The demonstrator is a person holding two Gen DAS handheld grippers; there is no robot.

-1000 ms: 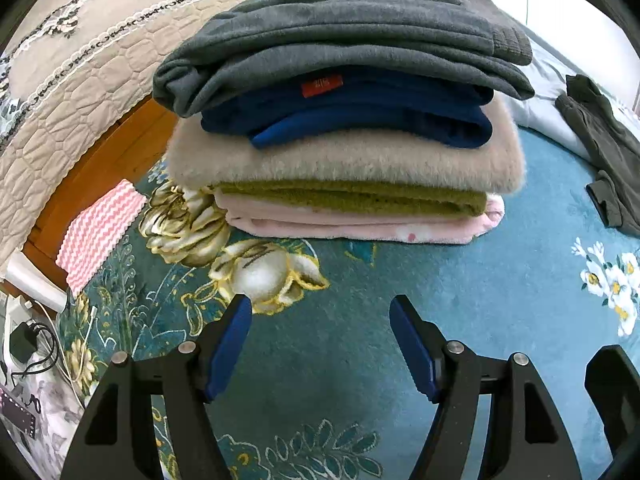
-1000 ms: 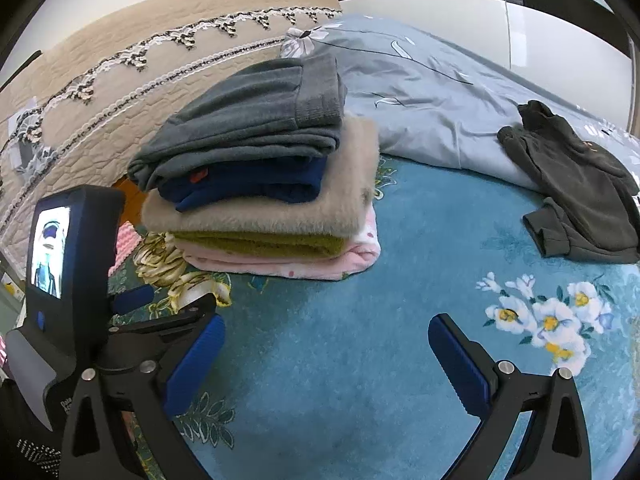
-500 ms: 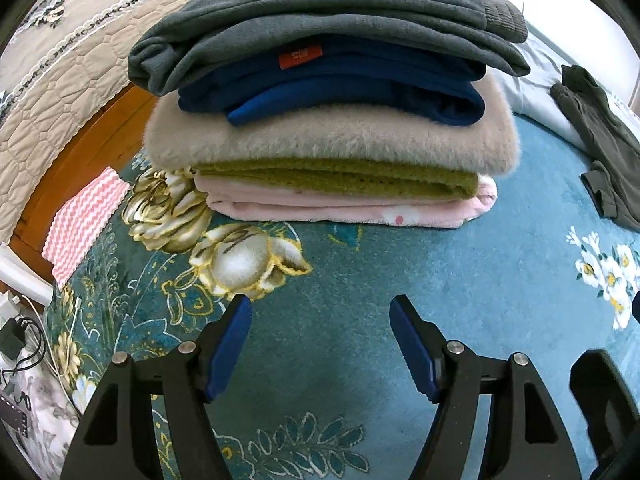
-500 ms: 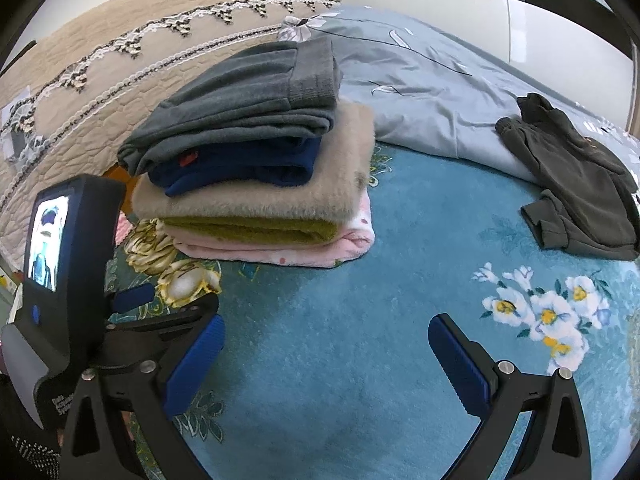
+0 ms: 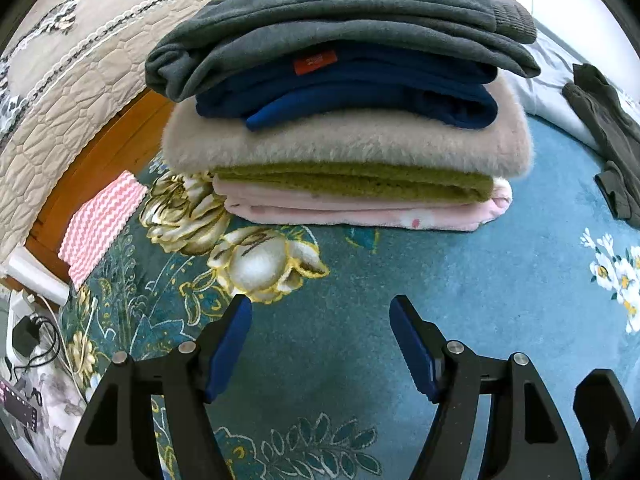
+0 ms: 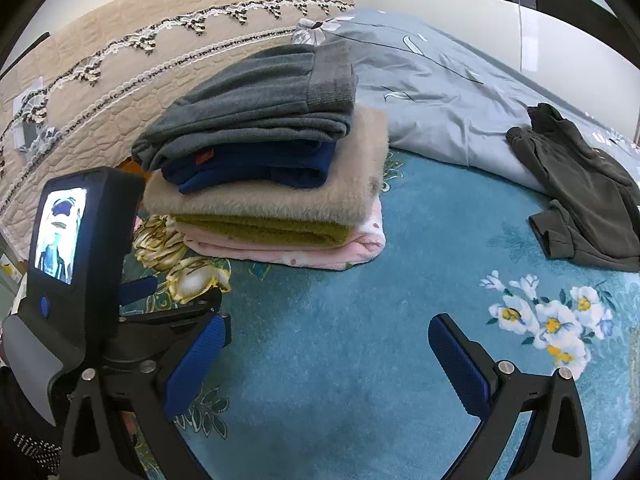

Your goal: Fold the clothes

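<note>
Since a second ago little has shifted: both grippers hover in much the same place, and in the left wrist view the stack of folded clothes [image 5: 344, 120] only looms slightly larger and higher in the frame. That stack sits on the teal floral bedspread [image 5: 460, 280], near the quilted beige headboard [image 5: 68, 64], with a grey garment [image 5: 340, 20] on top, then a navy one [image 5: 360, 96], a fluffy beige one [image 5: 348, 144], an olive one [image 5: 360, 180] and a pink one [image 5: 360, 212] at the bottom. Well apart to the right lies a dark olive garment [image 6: 580, 184], crumpled and unfolded, partly on the grey duvet [image 6: 432, 92]. The left gripper [image 5: 320, 340] has its jaws wide with nothing between them, above bare bedspread. The right gripper [image 6: 324, 356] also has its jaws wide and empty, just beside the left gripper's small lit screen [image 6: 60, 236].
</note>
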